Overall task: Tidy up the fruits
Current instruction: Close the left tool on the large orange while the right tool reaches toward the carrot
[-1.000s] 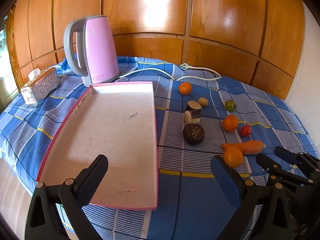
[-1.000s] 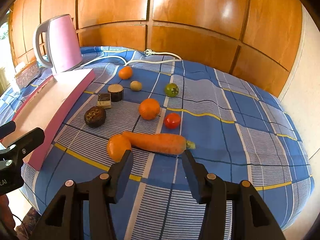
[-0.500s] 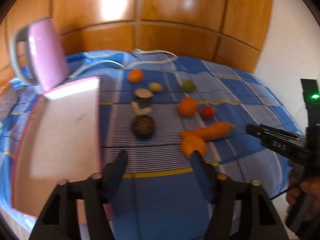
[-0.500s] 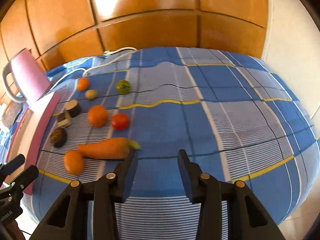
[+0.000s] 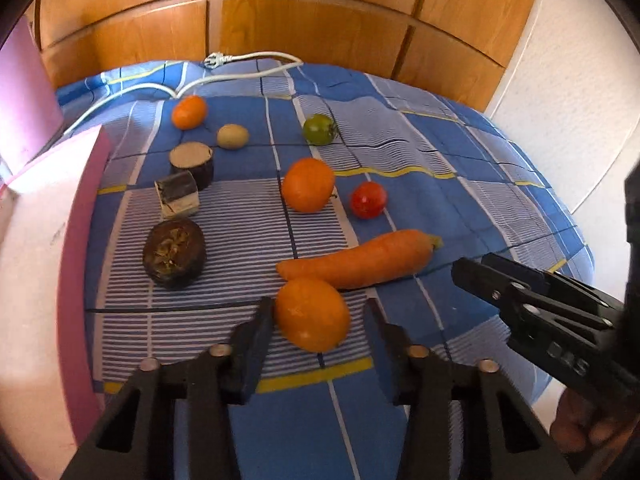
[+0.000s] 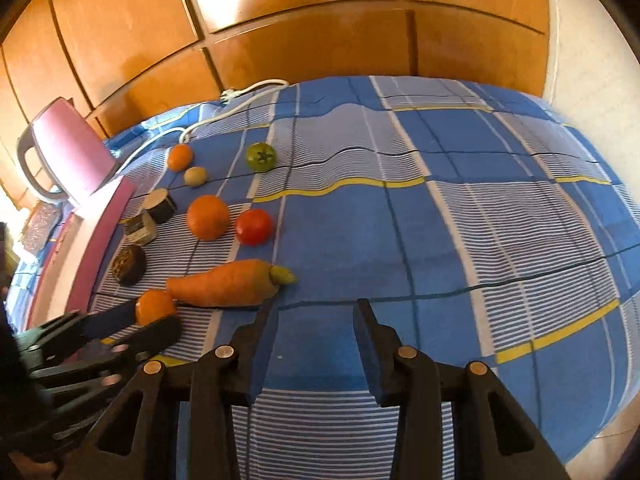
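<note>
Pink tray (image 5: 72,240) and pink kettle (image 6: 68,152) take the left edge of the blue checked cloth (image 6: 460,220); no room there.

Three dark cut pieces (image 5: 175,253) line up just beside the tray rim.

Left gripper (image 5: 318,320): jaws closing around the near orange (image 5: 312,314), left pad at its skin, right pad still apart. Carrot (image 5: 360,264) touches that orange on its far side, crowding it.

Right gripper (image 6: 316,316): jaws closing, nothing between them, left tip just beside the carrot's stem end.

Red tomato (image 6: 254,226), second orange (image 6: 208,216) and green tomato (image 6: 261,156) sit mid-cloth.

Right half of the cloth is bare to its edge.
</note>
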Demonstrator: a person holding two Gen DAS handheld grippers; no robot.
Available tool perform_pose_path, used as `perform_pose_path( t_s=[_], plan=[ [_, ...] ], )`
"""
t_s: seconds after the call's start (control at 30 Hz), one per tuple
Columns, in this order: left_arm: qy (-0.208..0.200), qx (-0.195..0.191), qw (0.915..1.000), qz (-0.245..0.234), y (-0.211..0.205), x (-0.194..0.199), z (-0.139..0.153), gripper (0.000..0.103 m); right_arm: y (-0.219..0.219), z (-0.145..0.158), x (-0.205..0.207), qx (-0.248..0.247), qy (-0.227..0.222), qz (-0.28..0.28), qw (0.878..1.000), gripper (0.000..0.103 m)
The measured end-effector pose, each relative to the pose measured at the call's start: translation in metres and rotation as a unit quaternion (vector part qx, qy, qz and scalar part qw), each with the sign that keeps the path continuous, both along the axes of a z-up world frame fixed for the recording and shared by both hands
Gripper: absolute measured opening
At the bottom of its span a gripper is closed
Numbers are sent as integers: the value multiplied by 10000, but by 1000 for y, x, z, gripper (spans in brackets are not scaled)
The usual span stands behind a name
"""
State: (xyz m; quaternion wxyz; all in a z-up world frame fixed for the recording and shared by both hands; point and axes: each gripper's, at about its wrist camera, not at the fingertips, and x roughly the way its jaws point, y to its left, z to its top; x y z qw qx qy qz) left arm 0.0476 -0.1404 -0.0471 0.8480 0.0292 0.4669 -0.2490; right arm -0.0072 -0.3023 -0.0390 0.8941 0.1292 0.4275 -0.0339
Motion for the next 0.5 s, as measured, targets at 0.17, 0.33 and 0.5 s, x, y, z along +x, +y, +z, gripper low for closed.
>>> perform_pose_path(
  t_s=[0.17, 0.33, 0.5],
  plan=[
    [15, -233, 9997, 119, 17, -1, -2, 36, 8, 2, 11, 327, -153, 647, 9973, 43],
    [9, -339, 9990, 296, 36, -2, -4, 36, 18, 8, 36, 182, -337, 1248, 9914, 58],
    [3, -368, 9988, 332, 38, -2, -5, 36, 24, -1, 62, 46, -37, 1749, 9846, 58]
  ],
)
